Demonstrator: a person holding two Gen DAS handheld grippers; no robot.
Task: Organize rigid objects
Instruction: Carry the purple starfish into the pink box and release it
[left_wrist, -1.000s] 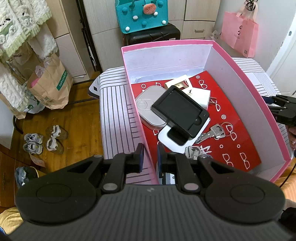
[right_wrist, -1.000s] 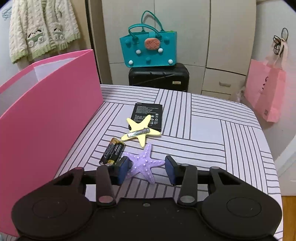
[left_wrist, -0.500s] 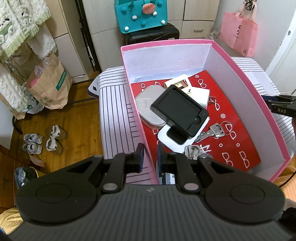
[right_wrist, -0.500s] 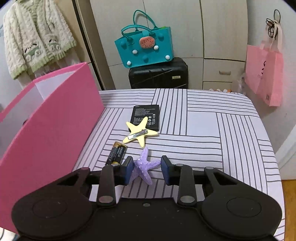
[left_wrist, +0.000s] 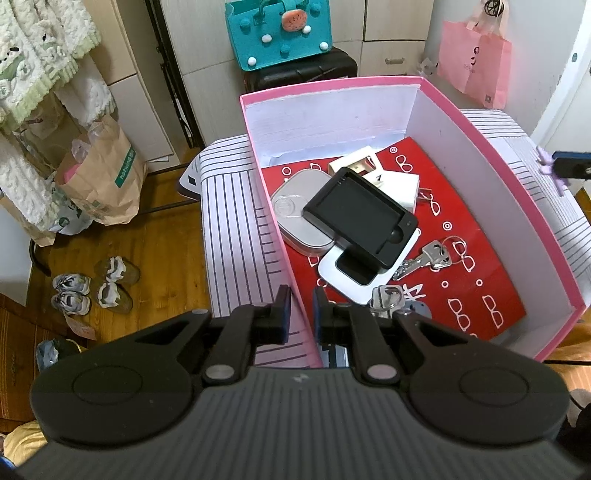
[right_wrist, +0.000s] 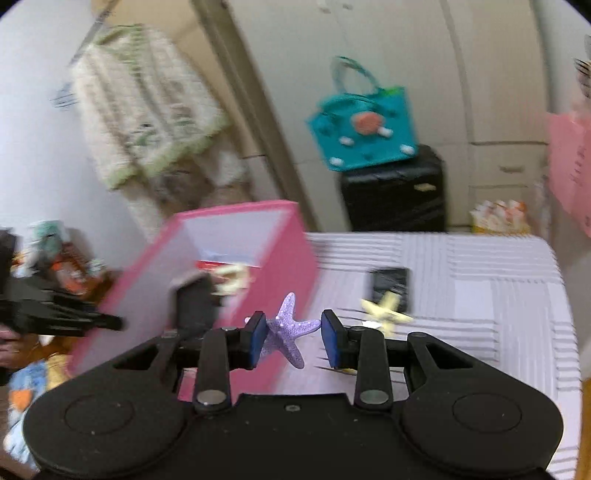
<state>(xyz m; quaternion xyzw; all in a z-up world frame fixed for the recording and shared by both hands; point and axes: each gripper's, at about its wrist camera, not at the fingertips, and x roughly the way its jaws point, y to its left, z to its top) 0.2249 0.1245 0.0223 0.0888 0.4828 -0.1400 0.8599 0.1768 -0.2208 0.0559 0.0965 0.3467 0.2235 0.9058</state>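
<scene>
My left gripper (left_wrist: 301, 306) is shut on the near left wall of the open pink box (left_wrist: 332, 86) and holds still. In the box lie a black device (left_wrist: 360, 218), a grey rounded case (left_wrist: 295, 218), white boxes (left_wrist: 397, 186) and keys (left_wrist: 430, 256). My right gripper (right_wrist: 291, 332) is shut on a purple starfish (right_wrist: 288, 328), held in the air beside the pink box (right_wrist: 288, 258). In the left wrist view the starfish (left_wrist: 546, 162) shows past the box's right wall. A yellow starfish (right_wrist: 386, 312) and a black battery pack (right_wrist: 391, 282) lie on the striped table (right_wrist: 480, 288).
A teal bag (right_wrist: 364, 129) sits on a black suitcase (right_wrist: 393, 192) behind the table. A pink paper bag (left_wrist: 476, 62) hangs at the back right. On the wooden floor to the left are a brown paper bag (left_wrist: 99, 177) and shoes (left_wrist: 92, 291).
My right gripper closed on the purple starfish, lifted it off the table and swung left toward the pink box. The left gripper has not moved.
</scene>
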